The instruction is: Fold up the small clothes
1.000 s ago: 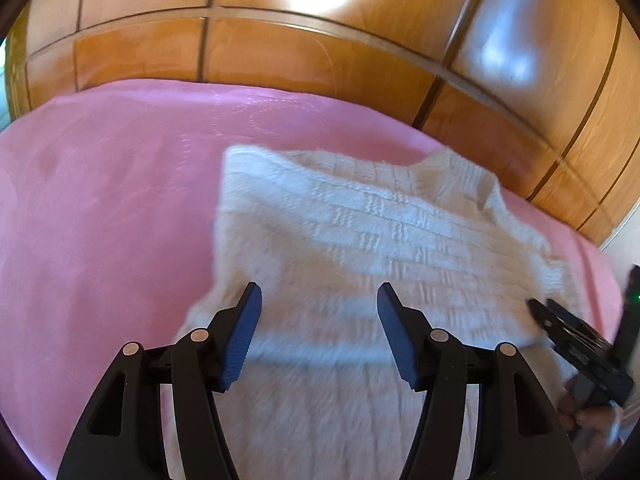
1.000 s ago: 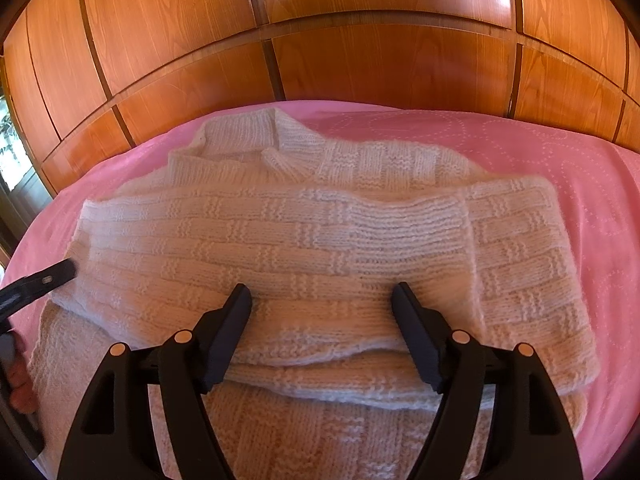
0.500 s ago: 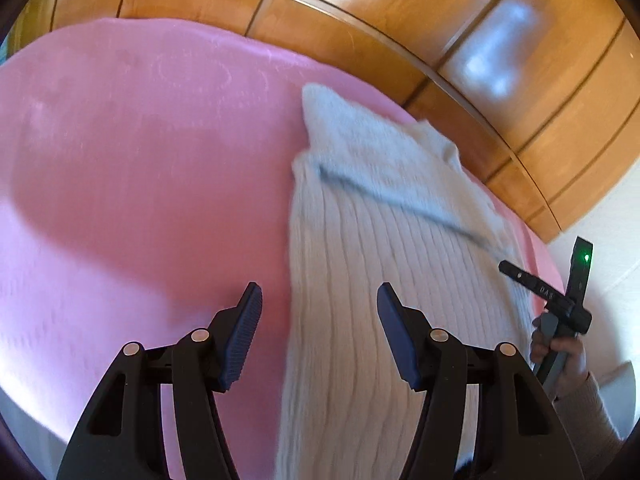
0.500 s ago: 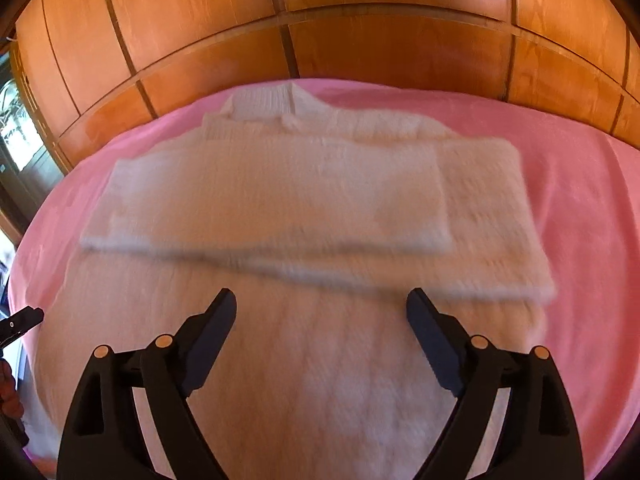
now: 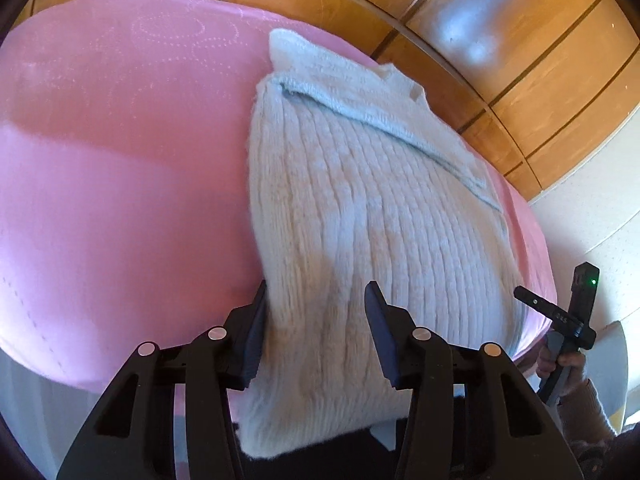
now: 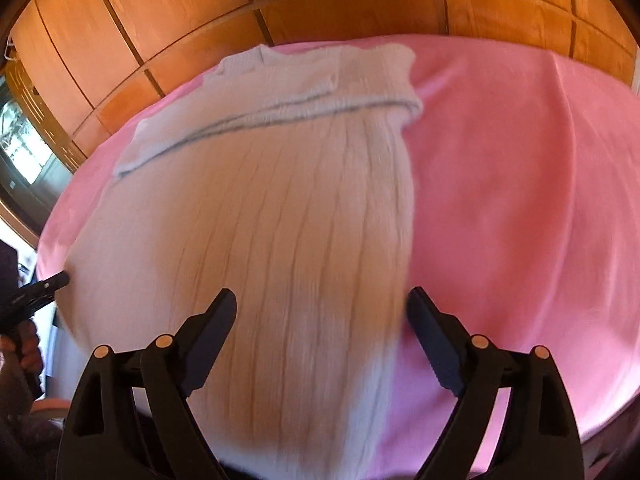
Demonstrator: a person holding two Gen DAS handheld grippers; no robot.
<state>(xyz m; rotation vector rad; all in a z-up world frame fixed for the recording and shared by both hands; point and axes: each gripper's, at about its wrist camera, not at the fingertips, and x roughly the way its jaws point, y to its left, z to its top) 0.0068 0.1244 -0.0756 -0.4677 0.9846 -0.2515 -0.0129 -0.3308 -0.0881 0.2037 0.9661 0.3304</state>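
A cream ribbed knit sweater [image 5: 360, 208] lies on a pink cloth-covered table [image 5: 120, 160], sleeves folded across its upper part; its hem hangs over the near edge. My left gripper [image 5: 316, 308] is open at the hem's left corner, the cloth between its fingers. The sweater also shows in the right wrist view [image 6: 260, 220]. My right gripper [image 6: 322, 312] is open at the hem's right side, empty. Each gripper appears at the edge of the other's view: the right one [image 5: 560, 312], the left one [image 6: 36, 292].
Wooden panelled cupboard doors [image 6: 280, 8] stand behind the table. The pink cloth [image 6: 520, 200] spreads wide to the right of the sweater. A white wall [image 5: 592, 216] is at the right, a window [image 6: 20, 140] at the left.
Both grippers have pulled back from over the folded sleeves to the near hem of the sweater, staying open. The left gripper now straddles the hem's left corner.
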